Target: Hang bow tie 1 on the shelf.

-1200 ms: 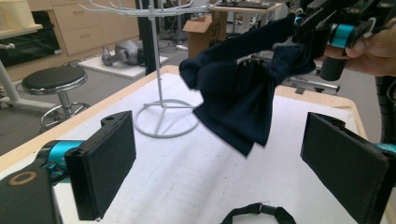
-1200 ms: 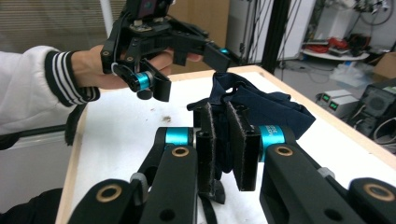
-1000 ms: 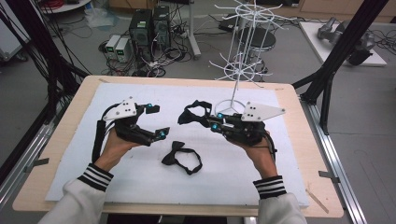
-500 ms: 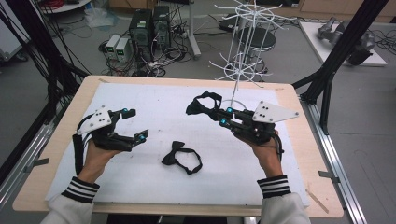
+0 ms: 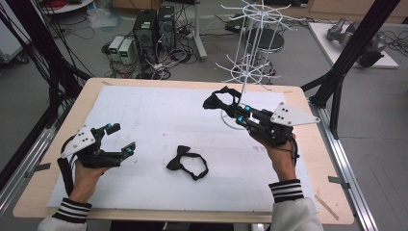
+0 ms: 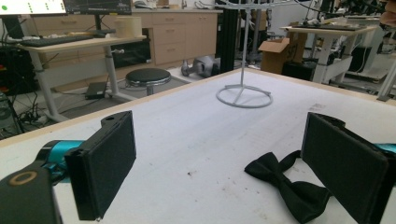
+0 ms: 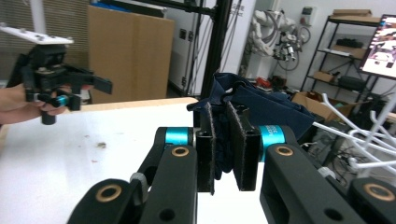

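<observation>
My right hand-held gripper (image 5: 239,115) is clamped on a dark fabric bow tie (image 5: 220,99), its two black pads pinching the cloth between them, and I hold it raised above the far right part of the white-covered counter (image 5: 159,113), just in front of the white wire display rack (image 5: 248,72) with its many hooked arms. The step in hand looks to be hanging this tie on the rack, so I judge I should keep the pinch firm, bring the loop of the strap up level with a free wire arm, and slide it over the tip rather than push against the stand, which seems light enough to tip. From the right gripper view the cloth (image 7: 252,109) bunches just beyond the pads, with the white wires close on one side. My left hand-held gripper (image 5: 120,139) is empty, its jaws spread wide, held low over the near left of the counter. A second black bow tie with a thin strap loop (image 5: 186,161) lies flat near the middle of the counter, beside that open gripper and apart from it, ready for the next pick.
</observation>
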`<state>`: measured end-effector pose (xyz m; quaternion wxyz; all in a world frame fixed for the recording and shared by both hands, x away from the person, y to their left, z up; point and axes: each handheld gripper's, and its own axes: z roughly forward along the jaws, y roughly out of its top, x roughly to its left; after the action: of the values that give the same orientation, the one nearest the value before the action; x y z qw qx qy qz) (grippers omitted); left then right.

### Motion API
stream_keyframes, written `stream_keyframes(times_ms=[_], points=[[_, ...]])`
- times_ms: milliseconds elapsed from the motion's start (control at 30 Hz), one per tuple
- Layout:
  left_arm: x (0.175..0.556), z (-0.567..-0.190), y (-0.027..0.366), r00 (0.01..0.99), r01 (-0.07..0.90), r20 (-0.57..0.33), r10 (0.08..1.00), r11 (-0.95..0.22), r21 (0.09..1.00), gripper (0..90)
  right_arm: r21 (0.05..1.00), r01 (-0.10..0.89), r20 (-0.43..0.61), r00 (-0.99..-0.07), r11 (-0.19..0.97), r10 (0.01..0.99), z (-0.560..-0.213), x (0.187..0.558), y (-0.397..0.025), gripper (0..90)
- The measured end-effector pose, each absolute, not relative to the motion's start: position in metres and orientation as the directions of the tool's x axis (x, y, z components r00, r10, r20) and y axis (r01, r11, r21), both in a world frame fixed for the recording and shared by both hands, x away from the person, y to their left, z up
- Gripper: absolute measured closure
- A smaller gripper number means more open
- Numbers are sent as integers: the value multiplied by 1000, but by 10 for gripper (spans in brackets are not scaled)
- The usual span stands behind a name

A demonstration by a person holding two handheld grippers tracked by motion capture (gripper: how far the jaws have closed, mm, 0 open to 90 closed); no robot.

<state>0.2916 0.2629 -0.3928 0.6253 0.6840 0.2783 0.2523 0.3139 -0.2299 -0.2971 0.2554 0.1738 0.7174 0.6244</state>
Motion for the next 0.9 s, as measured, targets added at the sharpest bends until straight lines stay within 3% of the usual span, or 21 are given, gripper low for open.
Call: stream_keyframes(times_ms=[400,900], points=[[287,-417,272,694,109,-48,718,-39,993,108,984,-76,-163,-747,162,644,-294,316,-248,821],[281,-428,280,654,46,-32,756,2,999,108,986,-10,-125,-714,168,689,-301,330,-252,820]])
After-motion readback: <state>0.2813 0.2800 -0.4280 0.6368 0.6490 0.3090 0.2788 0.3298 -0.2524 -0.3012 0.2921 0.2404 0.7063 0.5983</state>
